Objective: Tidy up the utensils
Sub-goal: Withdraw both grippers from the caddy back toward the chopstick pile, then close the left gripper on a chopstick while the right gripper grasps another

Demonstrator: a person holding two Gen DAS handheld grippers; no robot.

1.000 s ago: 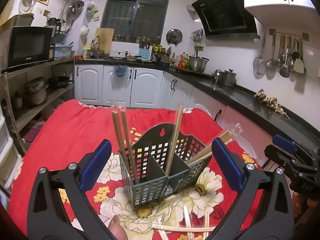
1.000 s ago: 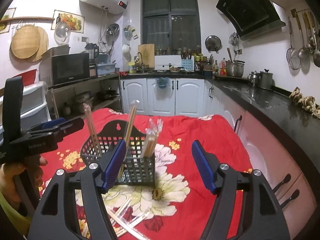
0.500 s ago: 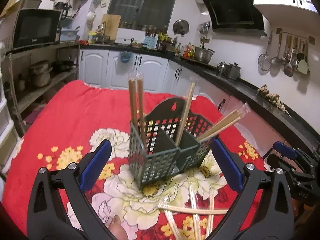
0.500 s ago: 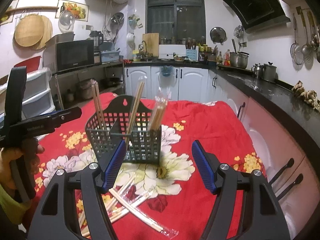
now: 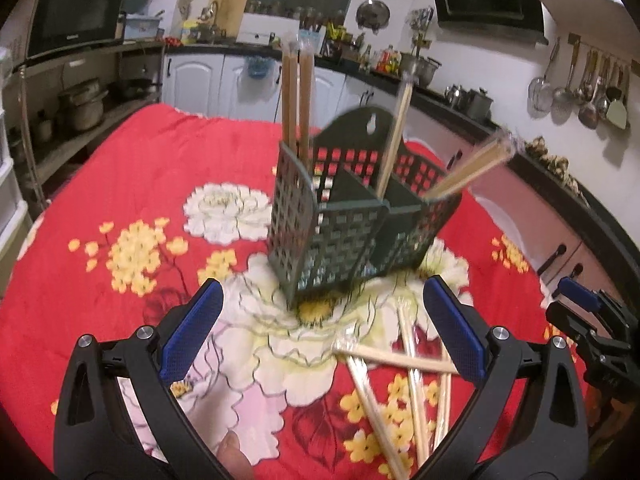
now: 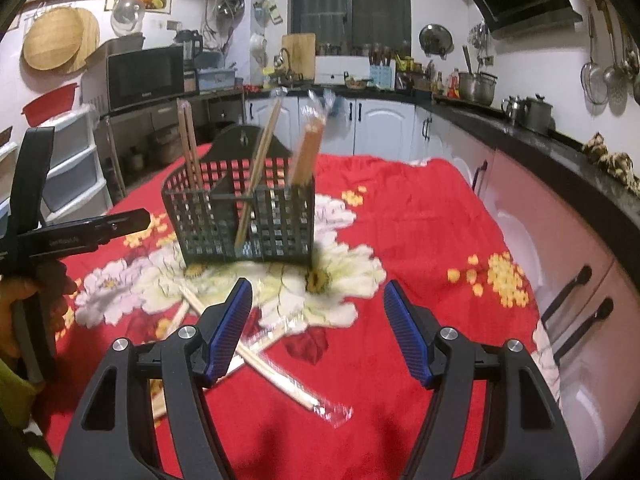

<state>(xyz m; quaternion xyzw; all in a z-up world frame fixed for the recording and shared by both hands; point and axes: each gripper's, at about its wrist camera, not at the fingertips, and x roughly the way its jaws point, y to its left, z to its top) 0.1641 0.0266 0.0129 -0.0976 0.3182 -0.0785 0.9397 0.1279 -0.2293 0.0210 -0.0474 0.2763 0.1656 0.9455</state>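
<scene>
- Left tongs point(image 5: 320, 332) at the bottom of the left view, blue pads spread wide, nothing between them; they have pulled back and tipped down over the last second.
- Right tongs point(image 6: 318, 330) low in the right view, also gaping and empty.
- Just beyond both, wrapped chopsticks point(image 5: 394, 360) lie crossed on the red floral bench point(image 5: 132, 184); far more of the pile now shows, lower right of the left view.
- Mid-frame, the dark utensil basket point(image 5: 352, 224) stands upright, chopstick pairs in three compartments.
- My read: a drop-off is done, and the next pick from the loose pile is coming.
</scene>
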